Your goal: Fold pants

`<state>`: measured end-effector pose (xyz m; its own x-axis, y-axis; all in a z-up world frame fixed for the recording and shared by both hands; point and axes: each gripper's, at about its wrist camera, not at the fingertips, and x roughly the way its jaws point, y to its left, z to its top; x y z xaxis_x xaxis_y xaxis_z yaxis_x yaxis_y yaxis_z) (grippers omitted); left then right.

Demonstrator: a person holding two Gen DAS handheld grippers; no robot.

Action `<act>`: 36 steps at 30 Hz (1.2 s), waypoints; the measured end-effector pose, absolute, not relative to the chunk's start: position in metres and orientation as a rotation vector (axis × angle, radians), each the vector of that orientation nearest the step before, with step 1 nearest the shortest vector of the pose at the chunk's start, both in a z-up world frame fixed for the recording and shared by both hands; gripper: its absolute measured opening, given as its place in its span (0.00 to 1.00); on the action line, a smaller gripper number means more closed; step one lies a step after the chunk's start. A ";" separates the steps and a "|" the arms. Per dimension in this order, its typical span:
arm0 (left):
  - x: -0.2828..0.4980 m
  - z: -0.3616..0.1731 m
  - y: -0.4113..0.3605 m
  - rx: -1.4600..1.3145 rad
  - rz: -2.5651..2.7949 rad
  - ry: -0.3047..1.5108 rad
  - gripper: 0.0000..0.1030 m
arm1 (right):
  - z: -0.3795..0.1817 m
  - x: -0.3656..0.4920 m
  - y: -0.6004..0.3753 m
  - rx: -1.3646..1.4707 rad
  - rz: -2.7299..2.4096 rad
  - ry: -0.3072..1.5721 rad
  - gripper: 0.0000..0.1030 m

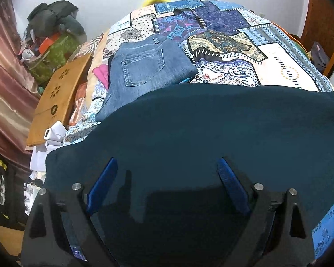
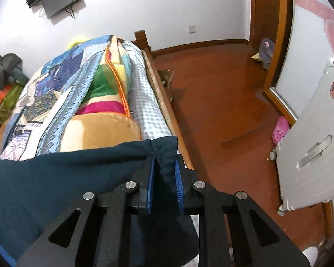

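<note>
A: Item one, the dark teal pants (image 1: 200,129). Where do we log them?

B: Spread across the near end of the patchwork bedspread (image 1: 245,51), filling the lower half of the left wrist view. In the right wrist view the same pants (image 2: 66,178) reach the bed's right edge beside the wooden bed frame (image 2: 164,102).

A: Item two, our left gripper (image 1: 168,187).

B: Jaws spread wide, blue pads (image 1: 102,184) well apart, hovering over the teal cloth. We cannot tell whether the tips touch it.

A: Item three, our right gripper (image 2: 164,173).

B: Jaws drawn close together, pinching a bunched corner of the pants between the blue pads.

A: Other stock?

B: Folded blue jeans (image 1: 142,71) on the bedspread beyond the pants, back pocket up. A wooden board (image 1: 58,102) left of the bed. A white suitcase (image 2: 311,155) and a pink shoe (image 2: 280,129) on the red-brown floor (image 2: 222,102).
</note>
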<state>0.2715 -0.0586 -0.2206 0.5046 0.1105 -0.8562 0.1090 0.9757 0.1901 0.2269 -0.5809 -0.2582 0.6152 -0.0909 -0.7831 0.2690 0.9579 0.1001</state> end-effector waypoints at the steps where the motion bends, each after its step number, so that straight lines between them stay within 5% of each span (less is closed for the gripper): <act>1: 0.269 -0.219 -0.058 0.230 -0.001 1.041 0.90 | -0.263 0.231 -0.579 0.200 -0.222 0.915 0.17; 16: 0.227 -0.202 -0.037 0.223 -0.044 0.984 0.90 | -0.197 0.157 -0.496 0.282 -0.033 0.874 0.46; 36: 0.170 -0.224 0.016 0.180 -0.124 0.989 1.00 | -0.244 0.157 -0.422 0.505 -0.066 0.885 0.60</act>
<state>0.1702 0.0156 -0.2240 0.5441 -0.0221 -0.8388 0.1850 0.9782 0.0943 0.1571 -0.4218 -0.2440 0.6390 0.1494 -0.7546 0.2602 0.8811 0.3948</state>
